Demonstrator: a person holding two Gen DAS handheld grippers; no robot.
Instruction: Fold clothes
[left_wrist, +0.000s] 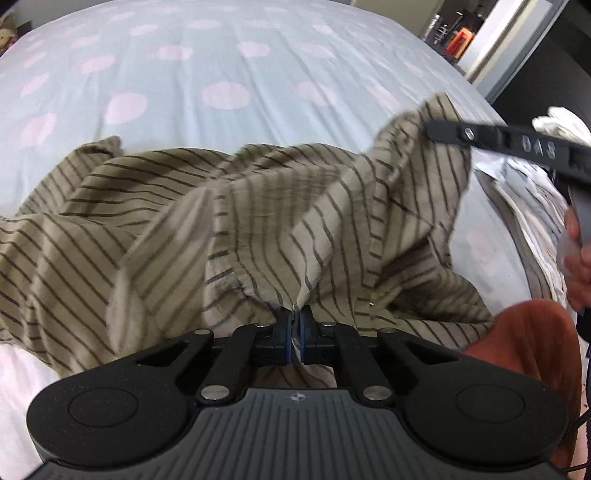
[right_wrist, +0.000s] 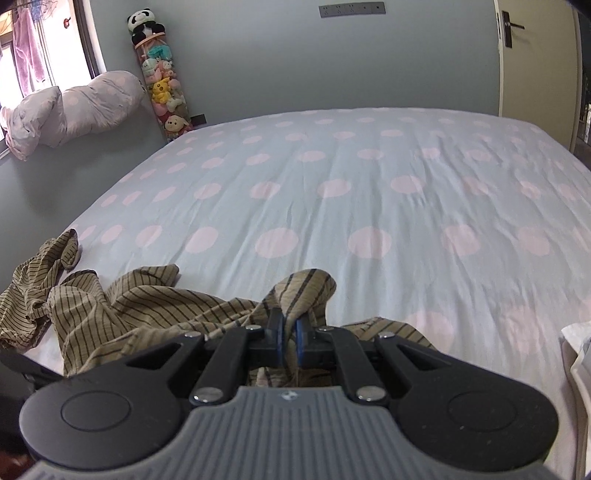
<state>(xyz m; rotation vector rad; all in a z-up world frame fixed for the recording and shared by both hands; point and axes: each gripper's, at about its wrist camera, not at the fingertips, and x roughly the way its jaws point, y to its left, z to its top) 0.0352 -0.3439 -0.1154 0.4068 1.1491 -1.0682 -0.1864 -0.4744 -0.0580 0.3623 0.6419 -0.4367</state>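
bed (right_wrist: 369, 192): pale blue sheet with pink dots, fills the space beyond the jaws in both views; bare past the right jaws, crumpled cloth past the left jaws
striped garment (left_wrist: 258, 221): tan with thin dark stripes, rumpled, bunched in loose folds on the near part of the bed; spreads ahead of and to both sides of the left jaws; in the right view it trails off left of the jaws with a loose end further left
left-only view: pile of white and grey clothes (left_wrist: 524, 206) right of the jaws, just beyond the garment's raised edge; rust-orange cloth (left_wrist: 535, 347) right of and beside the gripper body; a hand (left_wrist: 578, 258) at the right edge on the other tool's grip; doorway with shelves far right beyond the bed
right-only view: wall behind the bed, clear tube of plush toys (right_wrist: 162, 85) far left beyond the jaws with a panda on top; dotted bedding roll (right_wrist: 74, 107) on the sill left of that; door (right_wrist: 535, 55) far right
tube contents: stacked soft toys, several colours, types too small to tell
left gripper (left_wrist: 294, 325): jaws closed, an edge of the garment pinched between the pads
right gripper (right_wrist: 290, 328): jaws nearly together, clamping a bunched fold that pokes up past the tips; also seen in the left view as a black finger against the lifted right corner of the garment
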